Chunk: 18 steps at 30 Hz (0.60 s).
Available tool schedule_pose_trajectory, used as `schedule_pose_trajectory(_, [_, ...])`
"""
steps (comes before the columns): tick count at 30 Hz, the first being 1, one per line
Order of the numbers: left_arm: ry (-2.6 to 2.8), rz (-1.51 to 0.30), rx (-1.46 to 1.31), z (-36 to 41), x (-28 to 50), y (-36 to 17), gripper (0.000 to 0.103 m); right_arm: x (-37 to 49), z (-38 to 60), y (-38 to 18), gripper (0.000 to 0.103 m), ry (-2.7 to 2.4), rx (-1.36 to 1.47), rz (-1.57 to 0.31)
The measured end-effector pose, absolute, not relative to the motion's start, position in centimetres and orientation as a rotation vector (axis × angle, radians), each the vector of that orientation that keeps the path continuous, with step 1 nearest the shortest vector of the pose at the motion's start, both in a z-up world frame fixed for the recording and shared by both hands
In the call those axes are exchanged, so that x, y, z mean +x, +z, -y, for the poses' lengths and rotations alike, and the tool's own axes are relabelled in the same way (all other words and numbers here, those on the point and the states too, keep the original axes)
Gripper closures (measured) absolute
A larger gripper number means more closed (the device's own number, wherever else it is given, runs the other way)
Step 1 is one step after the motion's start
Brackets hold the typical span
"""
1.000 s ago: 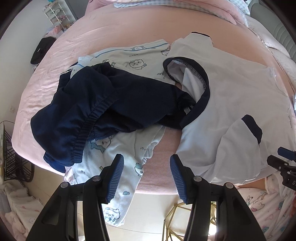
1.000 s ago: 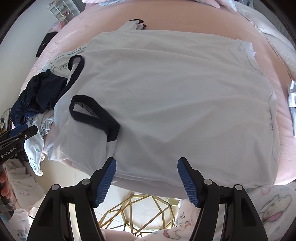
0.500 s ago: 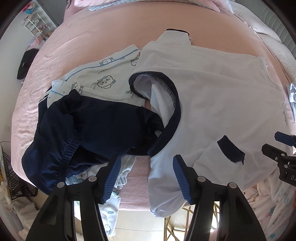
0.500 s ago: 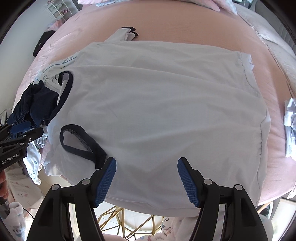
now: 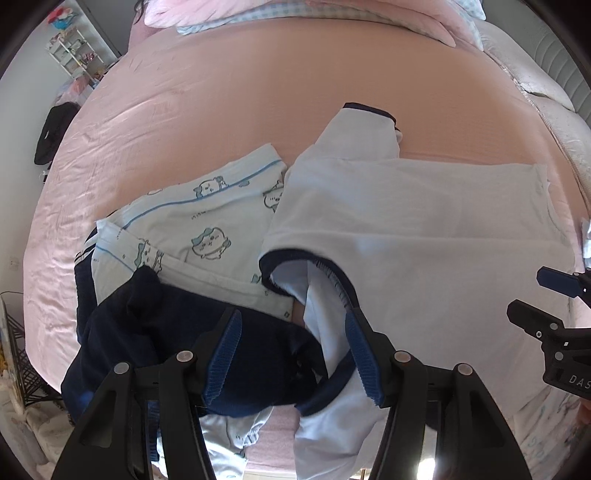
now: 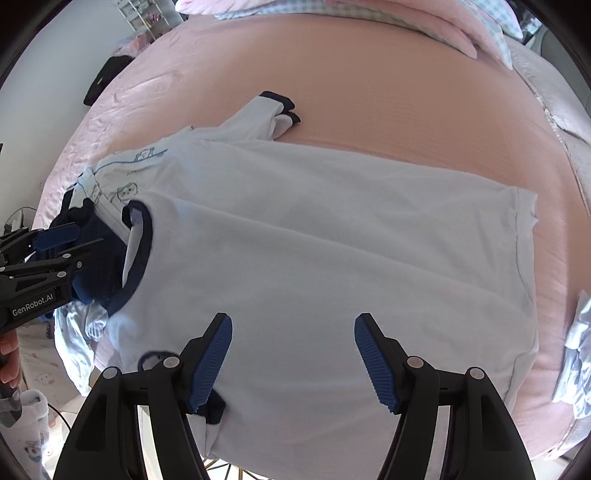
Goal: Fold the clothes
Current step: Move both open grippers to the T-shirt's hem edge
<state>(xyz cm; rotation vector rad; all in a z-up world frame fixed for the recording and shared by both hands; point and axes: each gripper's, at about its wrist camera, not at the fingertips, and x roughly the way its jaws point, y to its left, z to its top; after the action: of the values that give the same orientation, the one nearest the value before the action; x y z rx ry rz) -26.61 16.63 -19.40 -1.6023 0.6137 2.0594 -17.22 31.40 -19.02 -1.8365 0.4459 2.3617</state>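
Note:
A white T-shirt with a navy collar lies spread flat on the pink bed. Left of it, a navy garment sits bunched on light-blue cartoon-print pyjamas. My left gripper hovers open over the navy garment and the shirt's collar, with no cloth pinched. In the right wrist view, my right gripper stands open above the near part of the T-shirt, holding nothing. The left gripper shows at that view's left edge, beside the collar.
Pillows lie at the bed's far end. A shelf, a black bag and a wire rack stand off the bed's left side. A pale cloth lies near the right edge. The bed's far half is bare sheet.
Both grippers have moved from the bed's near edge inward over the clothes. The left one now sits above the navy garment and collar, its jaws slightly wider. The right one is over the shirt.

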Motion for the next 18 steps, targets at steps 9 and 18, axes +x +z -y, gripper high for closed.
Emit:
schedule_pose_trajectory(9, [1.98,-0.626,-1.628,-22.1,-31.2,-20.5,0.031,-24.5,-33.1,-19.1,0.034,2.402,-1.832,-0.423])
schedule_pose_trajectory(18, [2.004,-0.656,-1.664,-25.6,-36.5,-21.7,0.031,-28.6,-37.3,-21.0,0.034,2.387,-1.846,-0.654])
